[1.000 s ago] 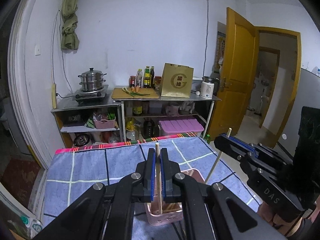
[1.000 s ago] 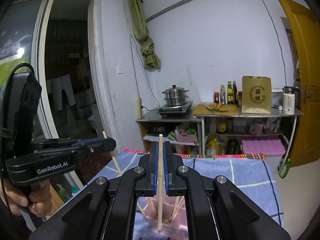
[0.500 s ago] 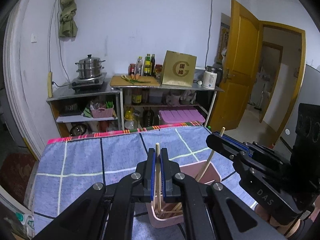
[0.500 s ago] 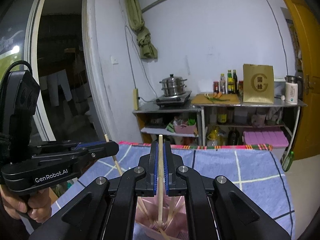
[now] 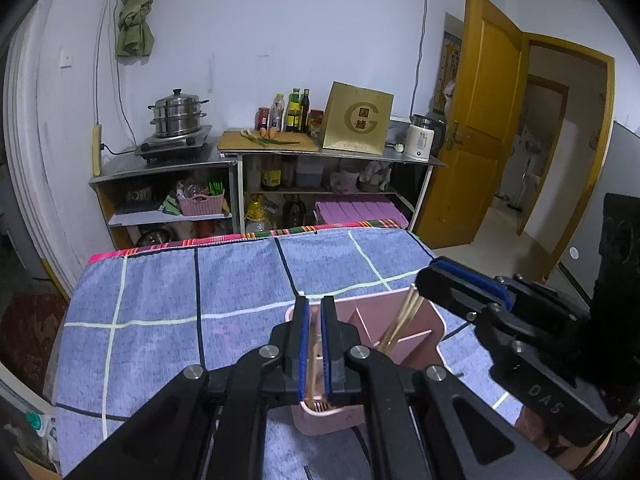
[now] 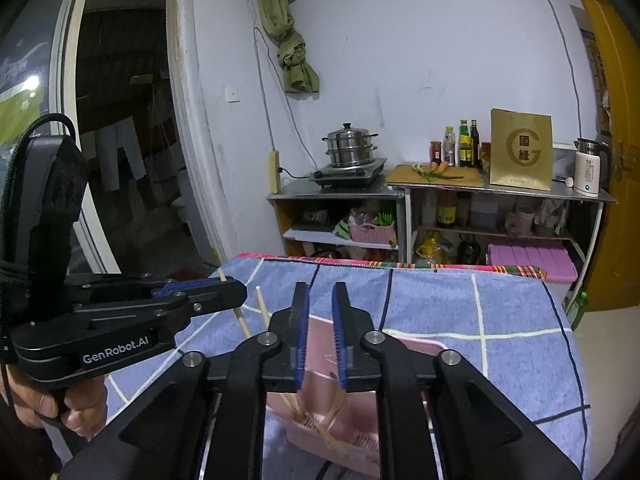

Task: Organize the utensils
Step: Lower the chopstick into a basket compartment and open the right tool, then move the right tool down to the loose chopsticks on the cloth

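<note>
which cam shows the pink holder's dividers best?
Left wrist. It looks down into the pink holder, showing the dividers and chopsticks leaning in one compartment. Right wrist shows only the holder's far rim and slotted bottom; the right gripper, jaws opening, hides the middle.

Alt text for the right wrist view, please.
The right gripper, jaws opening with nothing between them, hangs over a pink utensil holder with chopsticks in it, on a blue checked cloth. At left, the left gripper is shut on a single chopstick.
</note>
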